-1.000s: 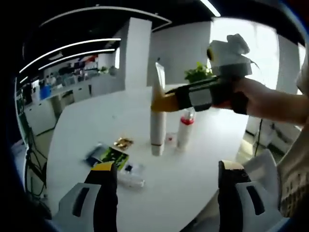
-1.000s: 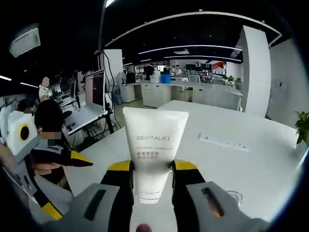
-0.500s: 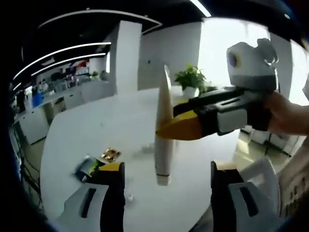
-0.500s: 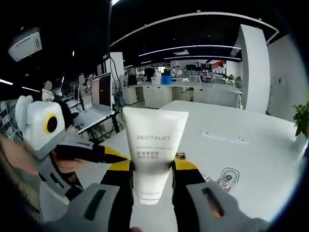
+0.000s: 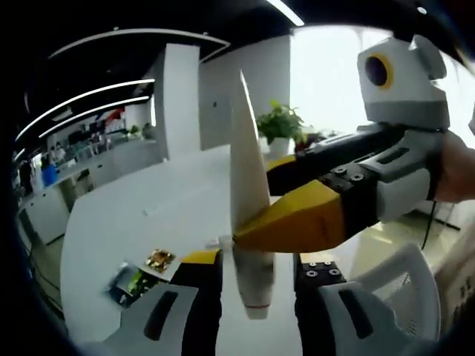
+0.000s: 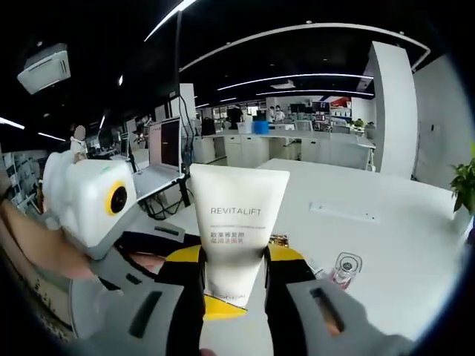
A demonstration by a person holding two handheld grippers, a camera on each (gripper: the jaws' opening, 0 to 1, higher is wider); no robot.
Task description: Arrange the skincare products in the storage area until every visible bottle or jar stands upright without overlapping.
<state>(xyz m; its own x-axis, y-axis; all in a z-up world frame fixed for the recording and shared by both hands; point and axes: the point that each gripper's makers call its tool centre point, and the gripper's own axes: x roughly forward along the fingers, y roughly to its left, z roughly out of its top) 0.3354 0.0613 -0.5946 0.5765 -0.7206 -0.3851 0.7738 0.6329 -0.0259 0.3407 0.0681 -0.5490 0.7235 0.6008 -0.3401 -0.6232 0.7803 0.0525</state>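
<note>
Closing in now: a second ago the left gripper (image 5: 247, 276) sat low with its jaws spread wide and the white tube (image 5: 246, 199) standing off ahead of it, and now those jaws have drawn in around the tube's lower end. In the left gripper view the tube is seen edge-on, crimped end up, cap end down, hanging above the white table (image 5: 148, 215). The yellow-tipped jaws stand close on either side of the tube's lower part, and whether they actually press it I cannot tell.

Over to the right gripper (image 6: 234, 273): in the right gripper view its two jaws are clamped on the tube (image 6: 237, 222), flat face on, the word REVITALIFT readable across it. That grip looks the same as a second ago. In the left gripper view the same tool reaches in from the right, one yellow jaw against the tube's side just above the left jaws.

In the right gripper view the left gripper comes in from the left, much nearer the tube than before, its yellow tip tucked under the tube's bottom.

On the table, left of the tube in the left gripper view, lie a green packet (image 5: 132, 283) and a small gold packet (image 5: 159, 260). Right of the tube in the right gripper view sits a red-capped bottle (image 6: 342, 269), and farther back a white power strip (image 6: 343, 213).
</note>
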